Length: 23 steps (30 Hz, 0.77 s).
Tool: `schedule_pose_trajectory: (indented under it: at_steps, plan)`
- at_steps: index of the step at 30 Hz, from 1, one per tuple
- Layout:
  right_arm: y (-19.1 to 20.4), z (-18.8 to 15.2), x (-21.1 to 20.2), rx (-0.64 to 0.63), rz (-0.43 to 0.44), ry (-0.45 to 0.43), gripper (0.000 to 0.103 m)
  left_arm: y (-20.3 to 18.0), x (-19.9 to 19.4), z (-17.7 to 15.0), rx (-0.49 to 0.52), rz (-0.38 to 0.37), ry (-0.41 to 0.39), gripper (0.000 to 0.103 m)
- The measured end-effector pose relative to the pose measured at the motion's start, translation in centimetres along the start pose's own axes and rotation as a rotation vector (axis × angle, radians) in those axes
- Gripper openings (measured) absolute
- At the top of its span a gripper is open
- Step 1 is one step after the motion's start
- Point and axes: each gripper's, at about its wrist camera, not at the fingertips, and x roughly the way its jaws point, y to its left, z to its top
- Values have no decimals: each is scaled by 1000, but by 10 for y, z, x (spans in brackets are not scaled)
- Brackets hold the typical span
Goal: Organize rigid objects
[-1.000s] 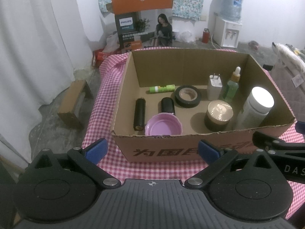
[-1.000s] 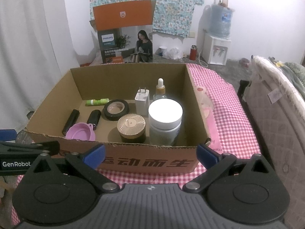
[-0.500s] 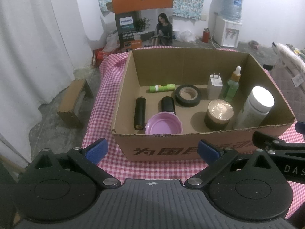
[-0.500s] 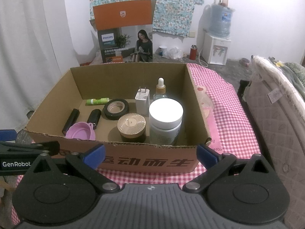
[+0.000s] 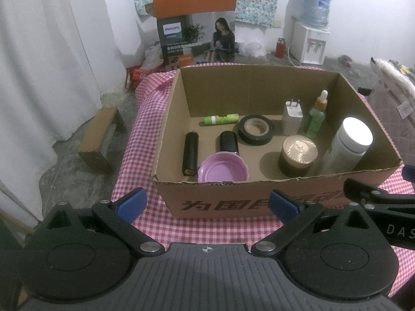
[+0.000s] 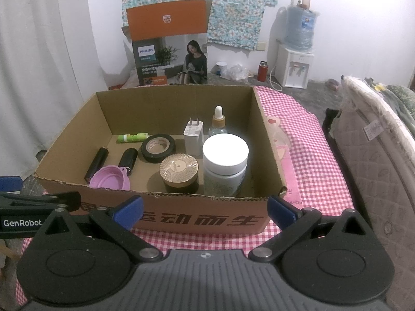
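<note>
So the cardboard box (image 5: 259, 202) sits on the pink-checked tabletop (image 5: 145, 119) with every rigid thing I can see already inside it: the white-capped bottle (image 6: 225, 165) upright in the near right corner, the gold-lidded jar (image 6: 179, 172) just beside it, the white charger plug (image 6: 193, 136) and the dropper bottle (image 6: 218, 121) standing behind them, the roll of black tape (image 6: 158, 147) flat in the middle, the green tube (image 6: 132, 137) lying near the back wall, two black cylinders (image 5: 190, 153) on their sides, and the purple lid (image 5: 223, 168) against the near wall, touching the shorter cylinder. My left tongs (image 5: 206, 202) and right tongs (image 6: 205, 206) both hang before the near wall, spread wide and holding nothing. By my reading the sorting is close to done — what may remain is a tidy-up. If I reach in again, I'd come over the near rim from above rather than across it, since the tall bottle and the jar stand close behind that wall and a low sweep could tip them; the lying cylinders may roll, so I'd pinch across their width. As for writing: large dark Chinese characters run along the box front, only partly readable behind my tongs; the orange-topped carton (image 6: 168, 49) against the far wall says PHILIPS; "GenRobot" shows on my left tongs in the right view, and "DAS" — cut off — on my right tongs in the left view.
</note>
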Motion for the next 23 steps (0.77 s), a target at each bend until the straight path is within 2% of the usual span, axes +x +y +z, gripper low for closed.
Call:
schedule_pose_trajectory:
  at_steps: [23]
  plan:
    - [1, 0, 0, -2, 0, 0, 103, 0, -3, -2, -9, 6, 1, 101]
